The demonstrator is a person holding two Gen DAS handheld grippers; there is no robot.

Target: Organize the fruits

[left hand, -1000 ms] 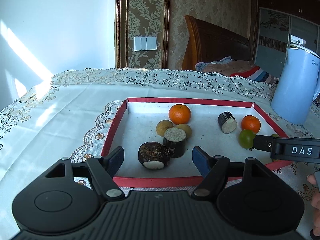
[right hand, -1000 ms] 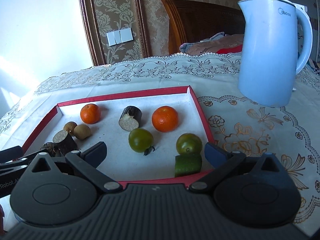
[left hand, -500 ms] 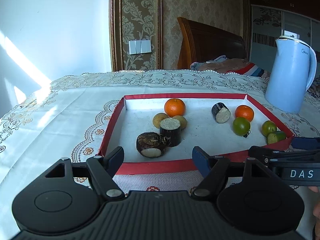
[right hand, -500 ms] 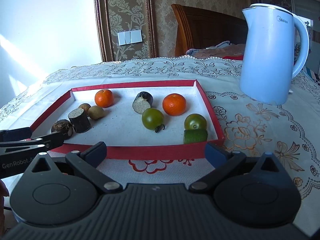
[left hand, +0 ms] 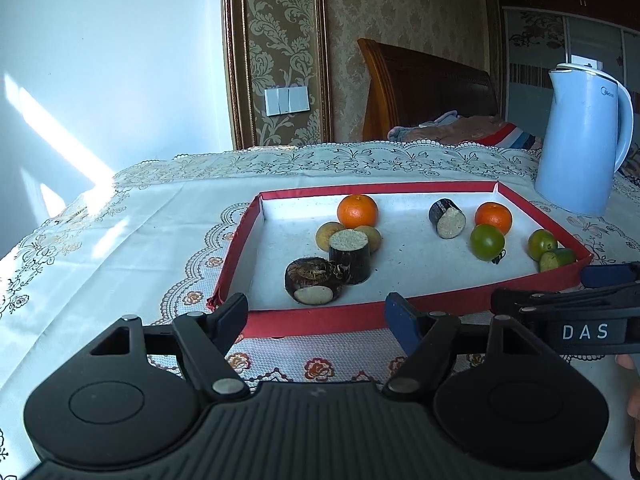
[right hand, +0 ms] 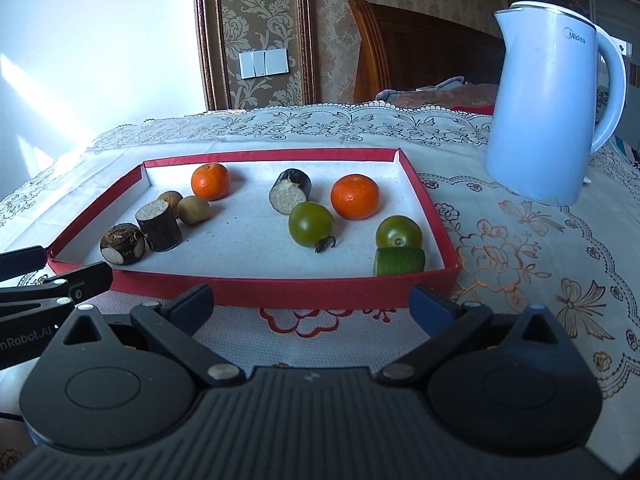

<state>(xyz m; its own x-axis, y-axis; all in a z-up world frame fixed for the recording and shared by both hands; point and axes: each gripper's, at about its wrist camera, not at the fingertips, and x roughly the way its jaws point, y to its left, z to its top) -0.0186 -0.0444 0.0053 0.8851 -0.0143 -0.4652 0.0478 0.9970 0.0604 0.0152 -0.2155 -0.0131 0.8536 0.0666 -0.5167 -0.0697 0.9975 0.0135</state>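
A red-walled tray (left hand: pixel 236 256) (right hand: pixel 280 292) with a white floor lies on the lace tablecloth. On its left lie an orange (left hand: pixel 357 211), two small brown fruits (left hand: pixel 329 233), a dark cane stub (left hand: pixel 349 255) and a brown root (left hand: pixel 314 280). On its right lie another cane stub (right hand: pixel 290 191), a second orange (right hand: pixel 355 202), two green tomatoes (right hand: pixel 311 224) and a green cucumber piece (right hand: pixel 399 261). My left gripper (left hand: pixel 316 314) stands open just short of the tray's near wall. My right gripper (right hand: pixel 312 300) is open too, with nothing between its fingers.
A pale blue kettle (left hand: pixel 580 148) (right hand: pixel 552 112) stands on the cloth right of the tray. A wooden headboard (left hand: pixel 424 96) and bedding lie behind the table. The right gripper's fingers (left hand: pixel 560 304) show in the left view, with a person's hand (left hand: pixel 634 384) at the edge.
Both grippers have drawn back from over the tray, so their fingertips now sit in front of its near wall. The fruits have not moved.
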